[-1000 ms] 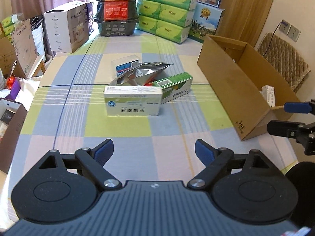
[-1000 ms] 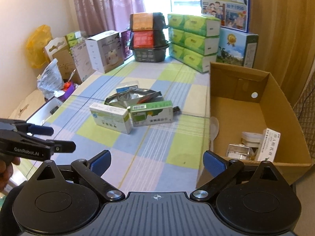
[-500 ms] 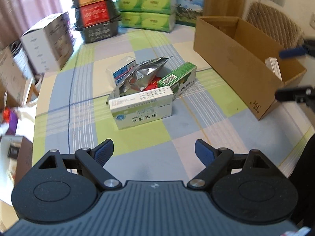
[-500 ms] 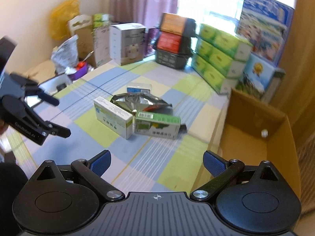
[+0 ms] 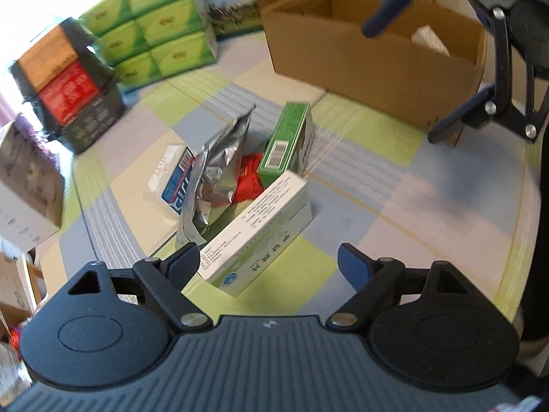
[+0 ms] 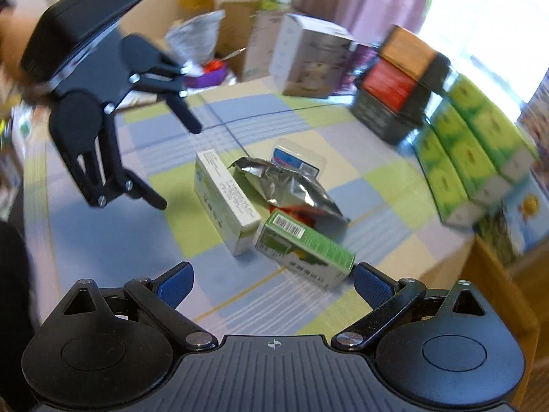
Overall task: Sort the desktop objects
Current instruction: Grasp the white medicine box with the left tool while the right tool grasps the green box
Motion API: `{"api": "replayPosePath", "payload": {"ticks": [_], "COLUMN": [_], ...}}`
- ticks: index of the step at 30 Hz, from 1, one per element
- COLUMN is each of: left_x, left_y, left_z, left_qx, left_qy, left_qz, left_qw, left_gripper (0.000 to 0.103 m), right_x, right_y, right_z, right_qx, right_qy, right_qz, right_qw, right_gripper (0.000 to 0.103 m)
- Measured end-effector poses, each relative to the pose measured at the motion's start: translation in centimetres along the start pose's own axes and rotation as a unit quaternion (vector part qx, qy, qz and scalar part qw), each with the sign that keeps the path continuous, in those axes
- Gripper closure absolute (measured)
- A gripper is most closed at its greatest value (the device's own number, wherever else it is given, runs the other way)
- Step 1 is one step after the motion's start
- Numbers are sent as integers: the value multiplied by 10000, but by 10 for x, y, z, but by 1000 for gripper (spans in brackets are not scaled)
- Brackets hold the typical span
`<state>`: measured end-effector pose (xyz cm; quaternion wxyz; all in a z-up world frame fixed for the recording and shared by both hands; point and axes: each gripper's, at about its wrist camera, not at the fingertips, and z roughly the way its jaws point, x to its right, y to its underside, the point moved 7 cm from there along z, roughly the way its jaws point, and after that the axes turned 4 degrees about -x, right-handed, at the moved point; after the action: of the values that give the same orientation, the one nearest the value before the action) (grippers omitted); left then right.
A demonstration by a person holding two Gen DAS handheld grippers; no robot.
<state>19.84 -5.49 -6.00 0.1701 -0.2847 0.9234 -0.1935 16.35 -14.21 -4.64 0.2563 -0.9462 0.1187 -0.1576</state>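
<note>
Both grippers hang spread wide and empty over the cluster on the checked tablecloth (image 5: 394, 185). The left gripper (image 5: 267, 262) lines up on the white medicine box (image 5: 260, 230); the right gripper (image 6: 272, 281) faces the green carton (image 6: 305, 243), presumably bound for the cardboard box (image 5: 360, 55).

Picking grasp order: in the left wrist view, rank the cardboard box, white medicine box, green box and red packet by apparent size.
1. cardboard box
2. white medicine box, though nearness inflates it
3. green box
4. red packet, mostly hidden, so unsure
</note>
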Motion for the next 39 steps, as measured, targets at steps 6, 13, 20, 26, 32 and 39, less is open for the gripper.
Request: {"api": "replayPosePath", "payload": {"ticks": [6, 13, 20, 26, 32, 39], "left_x": [-9, -14, -19, -19, -20, -14], "left_y": [-2, -7, -7, -3, 0, 3], "left_z": [29, 42, 53, 52, 50, 44], "left_qx": [-62, 25, -123, -174, -322, -551], "left_qy": [293, 352, 391, 422, 478, 539], "left_qz": [275, 493, 622, 393, -164, -807], "left_qw": [9992, 9982, 9972, 9982, 9982, 9938], "left_gripper": [31, 40, 59, 66, 81, 83], "right_x": [11, 19, 28, 29, 27, 24], "right_y": [-7, -9, -15, -15, -17, -15], "right_z": [44, 94, 134, 152, 146, 124], "right_qx": [-252, -684, -953, -1085, -1071, -1311], "right_qy": [-118, -99, -188, -357, -120, -392], "right_qz": [-522, -1264, -1454, -1387, -1183, -605], "right_qw": [9982, 9896, 9846, 9837, 9871, 9887], "right_gripper": [6, 6, 6, 21, 53, 76]}}
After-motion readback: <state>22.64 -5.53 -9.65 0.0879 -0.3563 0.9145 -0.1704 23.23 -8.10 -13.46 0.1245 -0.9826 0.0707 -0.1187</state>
